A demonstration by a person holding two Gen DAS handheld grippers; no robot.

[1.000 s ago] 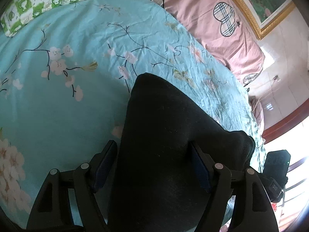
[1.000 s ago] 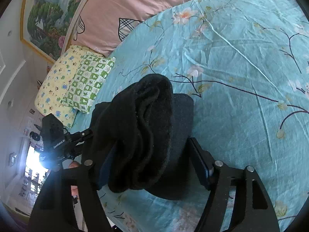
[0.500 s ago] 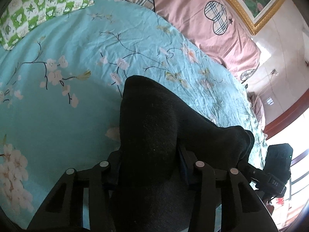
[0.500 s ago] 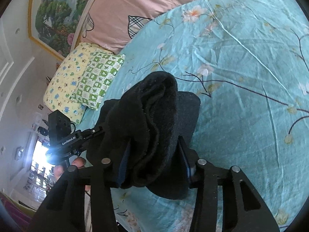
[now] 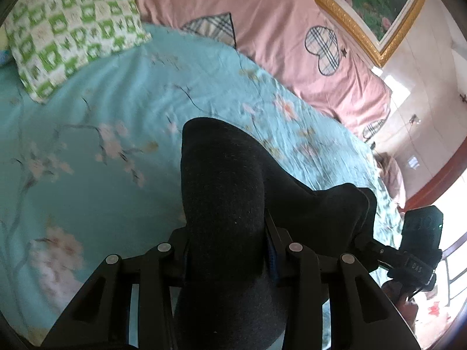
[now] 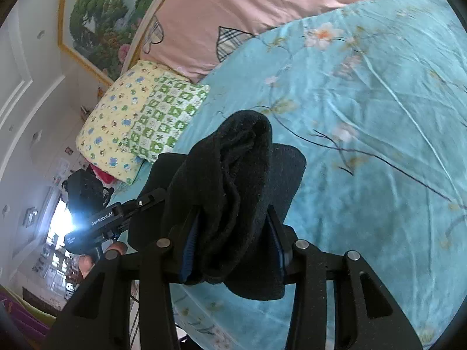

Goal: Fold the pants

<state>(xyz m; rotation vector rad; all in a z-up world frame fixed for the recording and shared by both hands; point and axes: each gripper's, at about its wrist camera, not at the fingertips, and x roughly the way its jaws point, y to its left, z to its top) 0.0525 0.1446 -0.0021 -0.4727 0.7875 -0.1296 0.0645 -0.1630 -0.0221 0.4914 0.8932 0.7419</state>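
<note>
The black pants (image 5: 227,204) are bunched over a teal floral bedsheet (image 5: 87,151). My left gripper (image 5: 227,250) is shut on a thick fold of them; the cloth fills the gap and hides the fingertips. In the right wrist view the pants (image 6: 242,169) stand up in a rumpled fold, and my right gripper (image 6: 233,248) is shut on that fold. The cloth spans between the two grippers, held up off the sheet (image 6: 379,145). The right gripper also shows at the right of the left wrist view (image 5: 417,250), and the left one at the left of the right wrist view (image 6: 116,218).
A green checked pillow (image 5: 70,32) and a yellow patterned pillow (image 6: 116,122) lie at the head of the bed. A pink quilt with plaid hearts (image 5: 292,35) lies along the far side. A framed painting (image 6: 99,20) hangs on the wall. The bed edge is near the right gripper.
Both grippers have closed from open onto the pants. Both have lifted and tilted, so more of the pillows and pink quilt shows now.
</note>
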